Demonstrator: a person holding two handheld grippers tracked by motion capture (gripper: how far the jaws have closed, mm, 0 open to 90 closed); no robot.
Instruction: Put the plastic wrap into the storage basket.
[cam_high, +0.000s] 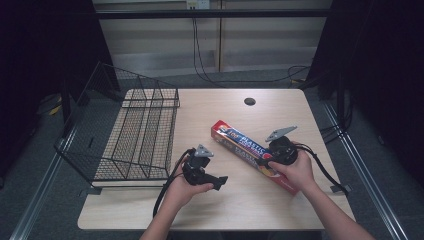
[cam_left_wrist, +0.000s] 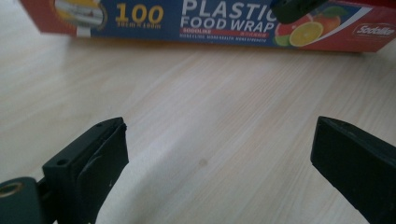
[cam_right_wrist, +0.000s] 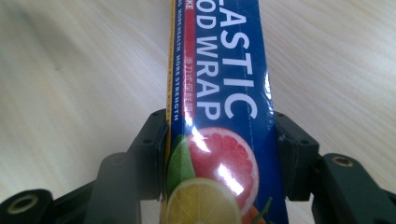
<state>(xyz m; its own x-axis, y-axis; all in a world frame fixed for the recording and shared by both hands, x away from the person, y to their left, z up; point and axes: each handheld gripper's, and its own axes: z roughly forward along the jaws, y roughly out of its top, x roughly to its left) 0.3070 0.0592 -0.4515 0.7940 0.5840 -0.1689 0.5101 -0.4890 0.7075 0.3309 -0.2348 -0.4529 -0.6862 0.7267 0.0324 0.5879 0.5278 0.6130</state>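
right gripper (cam_high: 267, 159) is clamped across the wrap box (cam_high: 250, 150), one jaw on each long side, near the box's fruit-printed end. box lies diagonally on the table (cam_high: 200, 210), right of the wire basket (cam_high: 135, 135). left gripper (cam_high: 215, 182) hovers with jaws apart, holding nothing. grasp looks made; the lift seems yet to come.

The desk (cam_high: 260, 200) has a pale wood-grain top, smooth and matt. The food wrap box (cam_right_wrist: 224, 93) looks like printed card with a glossy finish that catches bright glare. Each tool, left (cam_left_wrist: 219, 158) and right (cam_right_wrist: 222, 154), has matt black plastic jaws. The basket (cam_high: 135, 135) is thin, dark wire mesh.
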